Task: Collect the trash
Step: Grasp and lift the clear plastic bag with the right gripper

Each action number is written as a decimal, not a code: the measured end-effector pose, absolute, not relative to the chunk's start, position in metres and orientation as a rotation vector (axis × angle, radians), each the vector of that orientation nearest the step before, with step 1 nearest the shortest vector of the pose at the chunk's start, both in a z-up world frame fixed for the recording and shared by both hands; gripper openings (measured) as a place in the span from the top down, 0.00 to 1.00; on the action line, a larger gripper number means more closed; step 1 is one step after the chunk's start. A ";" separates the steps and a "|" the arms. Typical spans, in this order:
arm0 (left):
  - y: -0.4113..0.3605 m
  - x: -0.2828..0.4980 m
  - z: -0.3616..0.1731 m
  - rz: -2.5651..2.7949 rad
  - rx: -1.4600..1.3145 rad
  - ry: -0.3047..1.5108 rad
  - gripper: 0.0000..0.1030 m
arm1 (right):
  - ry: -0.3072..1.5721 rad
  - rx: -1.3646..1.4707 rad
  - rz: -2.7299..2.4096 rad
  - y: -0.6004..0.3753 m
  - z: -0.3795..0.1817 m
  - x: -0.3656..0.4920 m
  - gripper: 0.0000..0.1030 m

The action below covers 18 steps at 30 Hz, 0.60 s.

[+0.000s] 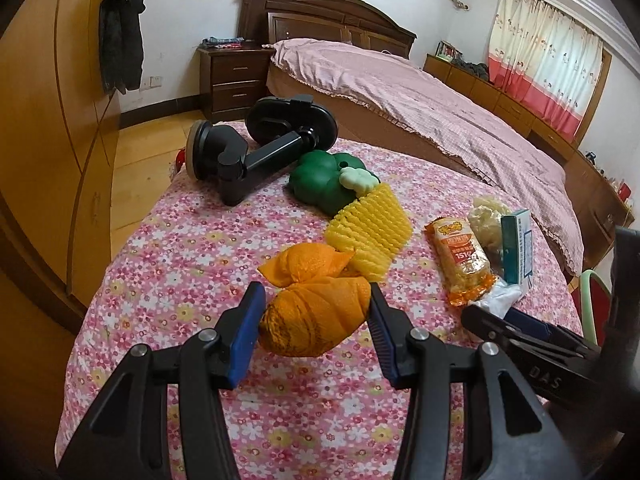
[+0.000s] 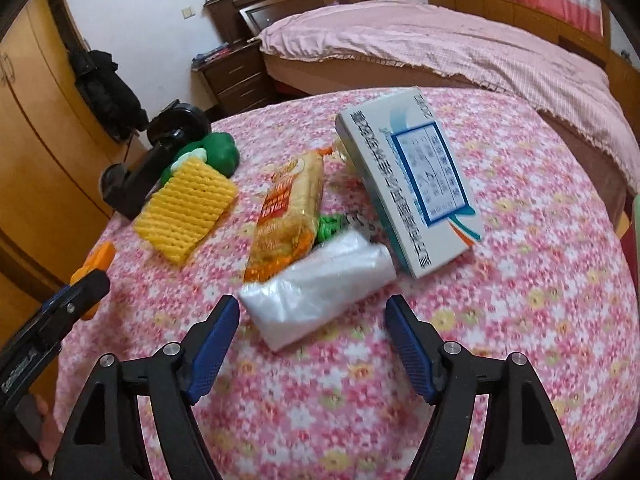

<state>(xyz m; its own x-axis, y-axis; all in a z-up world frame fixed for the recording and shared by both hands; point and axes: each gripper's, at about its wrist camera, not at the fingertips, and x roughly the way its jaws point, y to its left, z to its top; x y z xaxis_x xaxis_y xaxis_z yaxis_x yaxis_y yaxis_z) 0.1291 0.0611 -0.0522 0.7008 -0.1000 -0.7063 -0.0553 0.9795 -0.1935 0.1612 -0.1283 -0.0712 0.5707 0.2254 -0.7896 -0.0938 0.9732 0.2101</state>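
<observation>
Your left gripper (image 1: pixel 314 312): jaws partly closed, both blue pads against an orange mesh bag (image 1: pixel 316 320), which is held at its near end; its knotted far end lies on the floral cloth (image 1: pixel 192 240).

Your right gripper (image 2: pixel 312 320): jaws wide apart, holding nothing, with a white plastic bag (image 2: pixel 320 284) just beyond the fingertips, between them.

Beyond the plastic bag: an orange snack wrapper (image 2: pixel 290 208) touching its far left edge; a white-and-teal box (image 2: pixel 412 184) tilted up on its right.

Left of the wrapper: a yellow foam net (image 2: pixel 186 204); behind it, a green toy (image 2: pixel 220 152) and a black suction mount (image 2: pixel 156 160).

Far background: bed (image 1: pixel 420 96), nightstand (image 1: pixel 236 80), wardrobe (image 1: pixel 52 120).
</observation>
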 end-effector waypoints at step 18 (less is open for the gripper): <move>0.052 0.120 -0.051 -0.062 -0.207 0.787 0.50 | 0.911 0.140 0.204 -0.140 -0.070 0.139 0.55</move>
<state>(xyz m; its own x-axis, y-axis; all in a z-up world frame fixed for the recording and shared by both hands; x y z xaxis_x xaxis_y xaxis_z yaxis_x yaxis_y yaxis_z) 0.1199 0.0516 -0.0507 0.7050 -0.1326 -0.6967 -0.0217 0.9779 -0.2080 0.1386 -0.1402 -0.0699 0.5953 0.2345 -0.7685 -0.1162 0.9715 0.2064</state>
